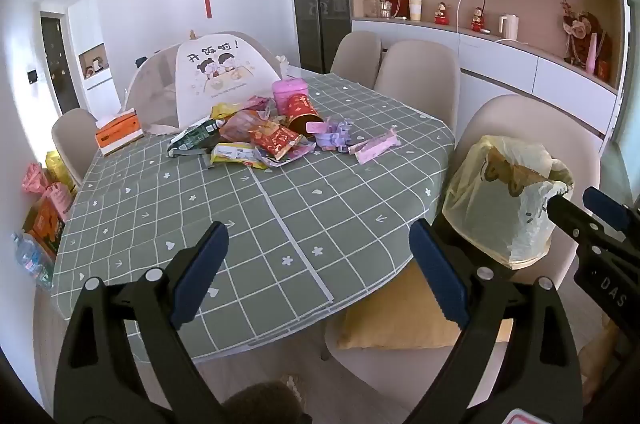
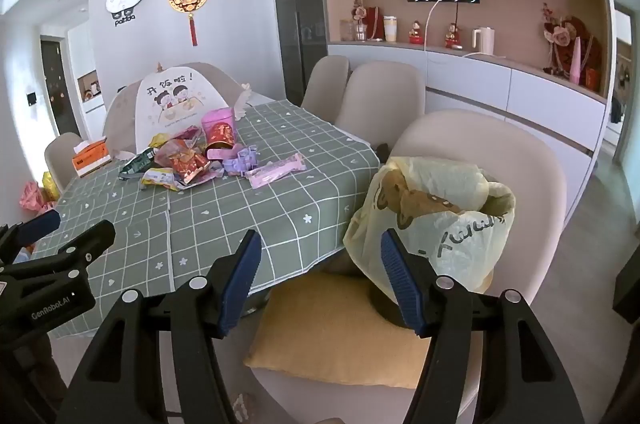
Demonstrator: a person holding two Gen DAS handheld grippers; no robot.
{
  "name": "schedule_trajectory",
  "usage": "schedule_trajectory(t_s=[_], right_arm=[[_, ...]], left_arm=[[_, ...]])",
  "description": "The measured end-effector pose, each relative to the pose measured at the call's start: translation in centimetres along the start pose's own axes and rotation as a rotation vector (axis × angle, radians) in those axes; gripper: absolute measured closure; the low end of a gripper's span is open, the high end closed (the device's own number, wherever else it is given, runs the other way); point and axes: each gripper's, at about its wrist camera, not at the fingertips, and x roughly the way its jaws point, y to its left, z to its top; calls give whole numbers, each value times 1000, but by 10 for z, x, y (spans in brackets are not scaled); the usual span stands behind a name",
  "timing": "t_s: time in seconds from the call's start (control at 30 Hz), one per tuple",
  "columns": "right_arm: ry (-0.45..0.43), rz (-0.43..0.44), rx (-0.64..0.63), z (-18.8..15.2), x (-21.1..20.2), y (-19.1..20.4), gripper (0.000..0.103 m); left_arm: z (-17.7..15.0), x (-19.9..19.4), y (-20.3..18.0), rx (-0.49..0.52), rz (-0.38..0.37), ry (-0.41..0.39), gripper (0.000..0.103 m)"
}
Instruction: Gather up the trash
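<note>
My left gripper hangs over the near edge of the table, its blue pads spread wide apart with nothing between them; my right gripper sits just off the table's corner, jaws likewise apart and empty, above the yellow cushion on the nearest chair. The trash pile lies well ahead of both, toward the far half of the green checked tablecloth: crumpled snack wrappers in red, yellow and green, a pink wrapper lying off to the pile's right, some purple scraps beside it, and a red tin tipped on its side with a pink tin upright just behind. A bin lined with a pale yellow bag stands on the chair seat, right of the table; it is close in front of my right gripper, whose right pad overlaps the bag's lower edge in my right view, though I cannot tell whether they touch. An orange tissue box rests at the table's far left, near a folding food cover.
</note>
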Motion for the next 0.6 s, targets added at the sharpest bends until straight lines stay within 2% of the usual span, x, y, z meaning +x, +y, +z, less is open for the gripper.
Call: schedule_trajectory(t_s=[0.6], right_arm=[[-12, -3, 2, 0, -6, -1, 44]], left_arm=[[0, 0, 0, 1, 1, -6, 16]])
